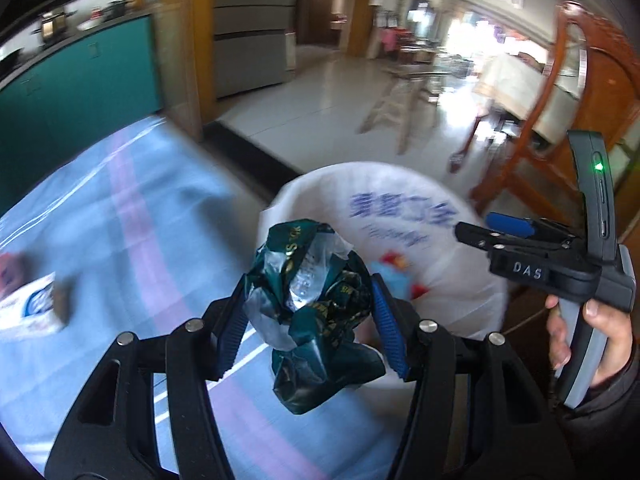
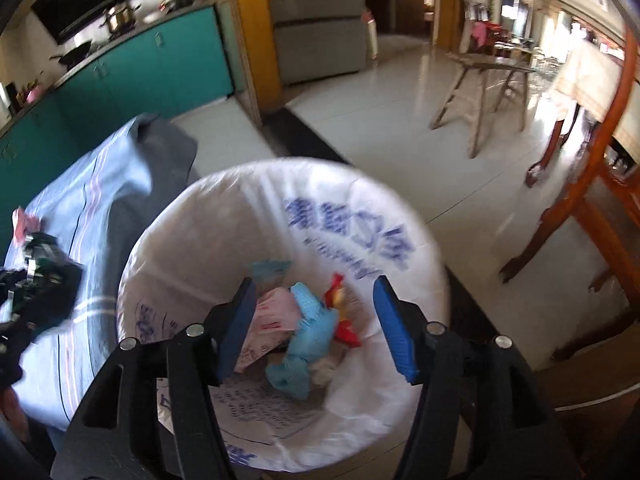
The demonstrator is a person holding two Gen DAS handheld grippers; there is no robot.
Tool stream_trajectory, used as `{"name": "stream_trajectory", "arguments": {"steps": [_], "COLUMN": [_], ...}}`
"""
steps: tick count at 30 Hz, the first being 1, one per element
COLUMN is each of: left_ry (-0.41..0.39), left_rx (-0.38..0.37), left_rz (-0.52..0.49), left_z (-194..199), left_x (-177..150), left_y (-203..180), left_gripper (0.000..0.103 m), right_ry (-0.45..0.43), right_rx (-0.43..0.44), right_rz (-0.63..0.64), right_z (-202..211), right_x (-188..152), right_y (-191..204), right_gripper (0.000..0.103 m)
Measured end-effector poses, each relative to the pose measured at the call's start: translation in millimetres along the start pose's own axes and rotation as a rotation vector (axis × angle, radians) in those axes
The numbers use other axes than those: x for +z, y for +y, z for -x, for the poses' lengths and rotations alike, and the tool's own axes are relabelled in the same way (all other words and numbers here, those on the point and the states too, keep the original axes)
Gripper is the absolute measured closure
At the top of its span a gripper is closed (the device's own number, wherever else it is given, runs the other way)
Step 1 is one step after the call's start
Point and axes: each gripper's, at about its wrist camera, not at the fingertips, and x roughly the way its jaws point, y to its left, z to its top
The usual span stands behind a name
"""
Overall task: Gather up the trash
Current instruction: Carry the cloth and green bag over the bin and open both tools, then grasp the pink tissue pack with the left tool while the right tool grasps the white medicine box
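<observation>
On my far left, a white-and-blue packet [image 1: 30,306] is lying on the striped tabletop [image 1: 120,216], blurred, so I am counting it as trash not yet collected; a pink scrap [image 2: 25,222] is showing near it in the right wrist view. Moving right, my left gripper [image 1: 308,312] is clamping a crumpled green wrapper [image 1: 316,304] between its blue pads, and I am holding it just at the near rim of the bin [image 1: 316,184], which is lined with a white printed bag. Inside the bin, a pink wrapper [image 2: 268,320], a blue wad [image 2: 308,328] and a red-and-yellow piece [image 2: 340,312] are already lying at the bottom, so several pieces are done. My right gripper [image 2: 316,320] is hanging over the bin with its jaws wide apart, holding nothing. I am judging the job partway through: this wrapper needs dropping, then the tabletop leftovers.
</observation>
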Motion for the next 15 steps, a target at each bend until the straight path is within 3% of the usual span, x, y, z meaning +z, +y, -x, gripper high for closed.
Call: {"name": "stream_trajectory", "arguments": {"steps": [2,3,5,8,10,13,15], "left_ry": [-0.024,-0.04,-0.047,-0.07,-0.084,-0.106,-0.103], "left_rx": [-0.08,-0.093,-0.047,0.109,0.241,0.411,0.568], "left_rz": [-0.044,-0.07,-0.122,-0.178,-0.139,0.019,0.212], "left_z": [-10.9,-13.4,-14.3,-4.8,8.6,34.3,55.7], "left_x": [8.4,10.3,9.6,4.3,2.3,4.0,4.6], "left_y": [-17.0,-24.3,-31.5,-17.4,18.3,87.8,160.7], "left_gripper": [0.017,0.015,0.014,0.011,0.011,0.008,0.005], "right_ry": [-0.019,-0.025,-0.031,-0.039,-0.04,-0.036,-0.027], "right_rx": [-0.028,-0.039,-0.063,-0.082,-0.069,-0.031,0.022], "right_rz": [-0.018,-0.023,-0.026,-0.019,-0.004,0.045,0.11], "right_z": [9.0,12.4,16.0,17.8,14.1,7.5,0.1], "right_x": [4.4,5.2,8.1,12.1,16.8,21.4,25.3], "right_y": [-11.0,-15.4,-21.8,-23.6,-14.9,11.0,41.8], "right_gripper": [0.04,0.039,0.037,0.037,0.037,0.037,0.035]}}
